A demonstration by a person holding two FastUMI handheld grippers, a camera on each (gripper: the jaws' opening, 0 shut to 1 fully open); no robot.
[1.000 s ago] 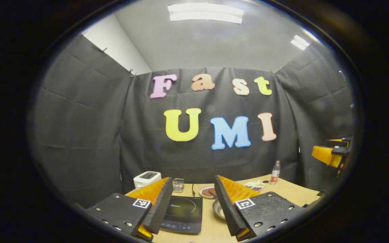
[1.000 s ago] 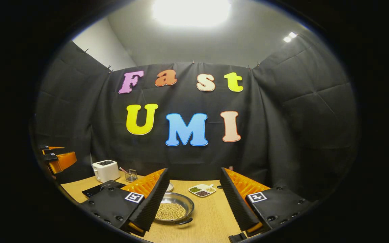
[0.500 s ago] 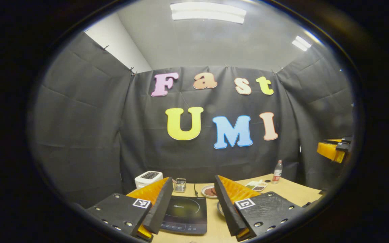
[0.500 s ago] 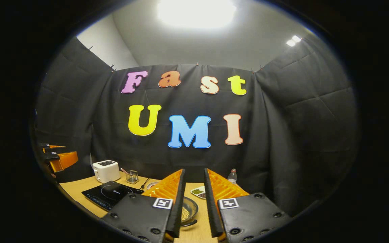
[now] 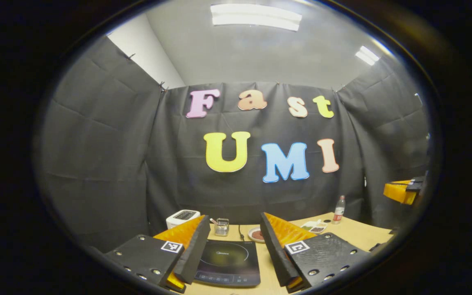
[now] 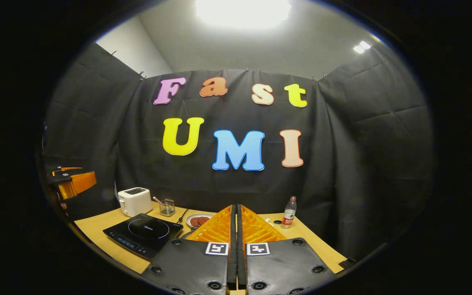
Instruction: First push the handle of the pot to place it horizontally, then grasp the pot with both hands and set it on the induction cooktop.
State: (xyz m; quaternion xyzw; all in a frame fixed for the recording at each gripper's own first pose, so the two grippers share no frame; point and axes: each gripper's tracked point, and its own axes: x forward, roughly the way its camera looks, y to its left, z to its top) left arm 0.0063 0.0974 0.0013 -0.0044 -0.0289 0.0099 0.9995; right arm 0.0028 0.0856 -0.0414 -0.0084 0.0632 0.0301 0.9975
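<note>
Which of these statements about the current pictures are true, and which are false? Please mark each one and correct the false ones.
1. The right gripper has its jaws closed together. True.
2. The left gripper also has its jaws closed. False: its jaws stand wide apart, with the induction cooktop seen between them.
3. A pot already sits on the induction cooktop. False: its glass top is bare.
4. A white toaster stands on the table behind the cooktop. True.
5. The water bottle lies on its side. False: it stands upright near the back wall.
6. A small wire basket stands beside the toaster. True.
</note>
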